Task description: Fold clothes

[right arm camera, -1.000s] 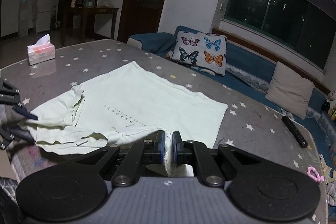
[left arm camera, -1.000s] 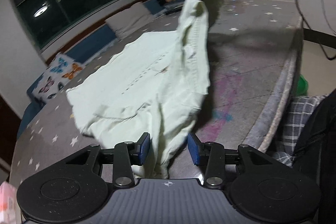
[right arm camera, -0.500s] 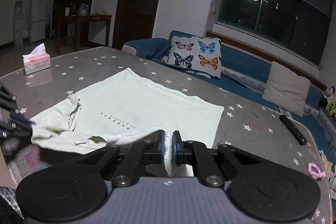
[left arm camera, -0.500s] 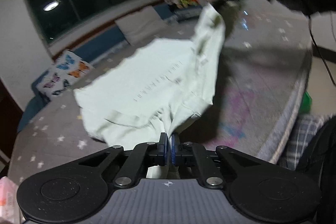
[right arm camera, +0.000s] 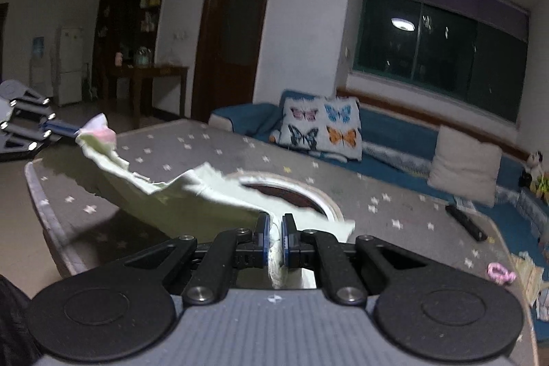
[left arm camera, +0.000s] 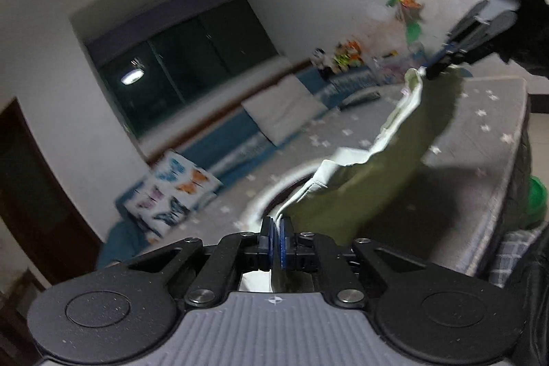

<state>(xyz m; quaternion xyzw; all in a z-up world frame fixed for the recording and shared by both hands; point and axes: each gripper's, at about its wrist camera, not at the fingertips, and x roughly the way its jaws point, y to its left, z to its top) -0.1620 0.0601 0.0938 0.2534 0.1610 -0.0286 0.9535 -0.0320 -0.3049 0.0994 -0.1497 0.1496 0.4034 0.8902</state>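
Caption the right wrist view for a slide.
Right gripper and left gripper clamp the pale T-shirt above the star-print mattress.

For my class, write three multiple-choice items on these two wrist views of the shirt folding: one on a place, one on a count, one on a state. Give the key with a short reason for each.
1. Where does the butterfly cushion lie?
A. on the blue bench under the window
B. on the wooden side table
C. on the floor by the door

2. How many grippers hold the pale green shirt?
A. none
B. one
C. two

3. How does the shirt hang?
A. flat on the star-patterned bed cover
B. lifted, stretched between the grippers
C. folded into a neat square

Key:
1 A: it leans on the blue bench below the dark window.
2 C: the left gripper and the right gripper each pinch cloth between shut pads.
3 B: the shirt's held edge spans the air above the bed cover, casting a shadow on it.
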